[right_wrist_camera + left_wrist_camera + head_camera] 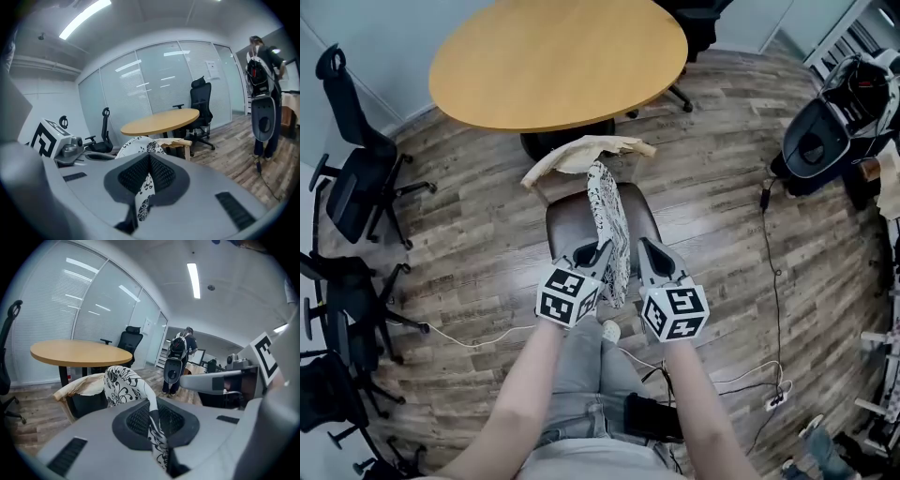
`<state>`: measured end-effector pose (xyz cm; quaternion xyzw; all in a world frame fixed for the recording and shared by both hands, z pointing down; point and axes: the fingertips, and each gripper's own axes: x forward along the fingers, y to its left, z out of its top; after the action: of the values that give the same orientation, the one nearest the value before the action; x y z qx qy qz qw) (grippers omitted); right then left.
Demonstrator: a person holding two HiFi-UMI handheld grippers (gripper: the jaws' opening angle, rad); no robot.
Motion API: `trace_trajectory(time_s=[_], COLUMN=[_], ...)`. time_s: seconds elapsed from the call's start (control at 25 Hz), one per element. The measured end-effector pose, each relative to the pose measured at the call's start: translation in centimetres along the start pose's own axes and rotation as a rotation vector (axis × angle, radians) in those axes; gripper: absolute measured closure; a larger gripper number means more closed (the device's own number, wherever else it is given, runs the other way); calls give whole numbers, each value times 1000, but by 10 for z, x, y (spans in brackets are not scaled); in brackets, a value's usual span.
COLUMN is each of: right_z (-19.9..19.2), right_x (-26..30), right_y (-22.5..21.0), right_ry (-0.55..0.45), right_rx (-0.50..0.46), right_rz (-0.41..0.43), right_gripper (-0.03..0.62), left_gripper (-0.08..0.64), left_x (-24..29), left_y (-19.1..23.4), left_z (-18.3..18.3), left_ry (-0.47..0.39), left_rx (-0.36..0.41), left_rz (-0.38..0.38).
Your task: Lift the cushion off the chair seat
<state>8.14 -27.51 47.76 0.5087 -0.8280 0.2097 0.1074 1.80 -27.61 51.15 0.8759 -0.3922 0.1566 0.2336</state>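
A black-and-white patterned cushion [607,214] hangs folded above the brown chair seat [566,225], raised clear of it at its near end. My left gripper [592,253] is shut on the cushion's near edge, and my right gripper [648,249] is shut on the same edge just to the right. In the left gripper view the cushion [123,385] runs as a thin fold into the closed jaws of the left gripper [153,417]. In the right gripper view a strip of the cushion [138,146] is pinched in the right gripper [147,174]. The cushion's far end lies near the beige-covered chair back [587,154].
A round wooden table [558,61] stands just beyond the chair. Black office chairs [356,178] line the left side. A black machine [814,142] stands at the right, with cables [773,281] across the wood floor. A person with a backpack [180,346] stands far off.
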Motion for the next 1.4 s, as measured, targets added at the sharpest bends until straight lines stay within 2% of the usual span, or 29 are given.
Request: trace_trajectory(time_s=[0.28, 0.6, 1.12, 1.4], right_z=[20, 47, 118, 152], right_x=[-19, -41, -70, -86], right_y=[9, 24, 44, 52], right_ry=[-11, -35, -160, -236], right_rx=[-39, -149, -227, -263], right_rz=[14, 41, 27, -7], right_gripper=[568, 568, 568, 568], left_gripper=[546, 546, 546, 546], left_x=[-16, -42, -72, -89], left_y=[-18, -31, -59, -64], left_z=[31, 69, 134, 171], left_ry=[-38, -110, -228, -314], left_rx=[16, 34, 112, 127], left_rz=[-21, -16, -10, 3])
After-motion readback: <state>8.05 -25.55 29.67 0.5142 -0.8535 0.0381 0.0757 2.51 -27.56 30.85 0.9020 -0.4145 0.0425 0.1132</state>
